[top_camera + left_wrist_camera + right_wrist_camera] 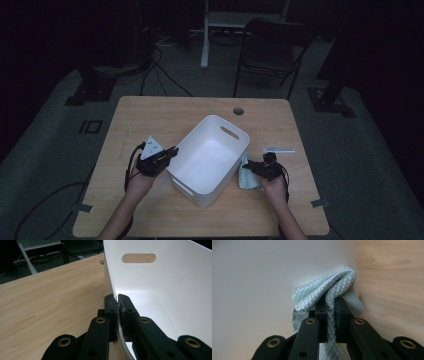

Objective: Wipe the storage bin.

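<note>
Cloth: pale blue-green, quilted weave, bunched and folded. It sits clamped between the jaws of your right tool, the fold sticking out past the tips. In the high view the cloth hangs down to the surface, just beside the bin's right outer wall. In the right gripper view the fold is pressed up against that white wall or very close to it; can't tell if it actually touches.

Right tool: clenched on the cloth, pointing left toward the bin, at the bin's near right side.

Bin: white plastic, slot handles in the end walls, sitting diagonally mid-surface, open side up. Inside looks bare in the left gripper view.

Left tool: clenched on the bin's rim, one jaw outside the wall, one inside, thin wall edge running up between them. Bin wall curves away to the right in that view, with a handle slot at the far end. In the high view your left tool meets the bin at its left long side, near the front corner.

Further out: a small white strip-like item lies on the surface right of the bin, behind your right hand, apart from the cloth. Too small to identify.
</note>
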A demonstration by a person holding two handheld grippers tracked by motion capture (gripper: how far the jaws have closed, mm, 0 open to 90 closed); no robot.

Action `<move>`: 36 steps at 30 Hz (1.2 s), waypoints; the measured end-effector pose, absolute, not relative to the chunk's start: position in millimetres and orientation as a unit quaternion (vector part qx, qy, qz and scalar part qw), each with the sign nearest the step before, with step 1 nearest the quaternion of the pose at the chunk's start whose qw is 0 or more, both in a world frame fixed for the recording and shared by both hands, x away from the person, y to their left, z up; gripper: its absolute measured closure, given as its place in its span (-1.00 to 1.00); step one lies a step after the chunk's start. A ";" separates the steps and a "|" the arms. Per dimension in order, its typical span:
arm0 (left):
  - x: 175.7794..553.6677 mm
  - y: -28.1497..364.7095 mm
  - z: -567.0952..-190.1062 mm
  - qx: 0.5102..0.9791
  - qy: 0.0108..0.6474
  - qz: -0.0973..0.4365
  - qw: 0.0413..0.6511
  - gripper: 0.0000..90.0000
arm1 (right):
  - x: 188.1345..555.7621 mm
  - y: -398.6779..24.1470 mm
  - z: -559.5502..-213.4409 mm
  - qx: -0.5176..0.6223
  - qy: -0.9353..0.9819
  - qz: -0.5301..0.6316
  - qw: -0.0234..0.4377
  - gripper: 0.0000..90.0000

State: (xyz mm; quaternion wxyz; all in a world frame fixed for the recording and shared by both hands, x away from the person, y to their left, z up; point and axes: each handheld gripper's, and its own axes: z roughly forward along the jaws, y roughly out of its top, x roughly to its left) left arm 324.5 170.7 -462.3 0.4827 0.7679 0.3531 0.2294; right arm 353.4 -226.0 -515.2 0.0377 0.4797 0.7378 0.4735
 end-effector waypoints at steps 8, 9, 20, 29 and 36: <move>323.7 168.9 -462.5 0.767 0.355 0.235 0.480 0.92 | 328.6 -219.1 -475.5 0.431 0.730 0.530 0.034 0.84; 323.8 168.8 -462.4 0.767 0.355 0.234 0.480 0.93 | 323.2 -215.3 -466.4 0.418 0.730 0.539 0.036 0.85; 323.9 167.9 -462.3 0.770 0.349 0.233 0.481 0.91 | 329.8 -213.7 -481.5 0.440 0.738 0.509 0.056 0.85; 323.5 167.4 -462.4 0.767 0.355 0.233 0.482 0.91 | 342.9 -215.8 -504.7 0.472 0.741 0.475 0.048 0.85; 322.7 166.5 -462.4 0.765 0.359 0.234 0.481 0.91 | 351.0 -212.6 -522.9 0.494 0.747 0.441 0.050 0.85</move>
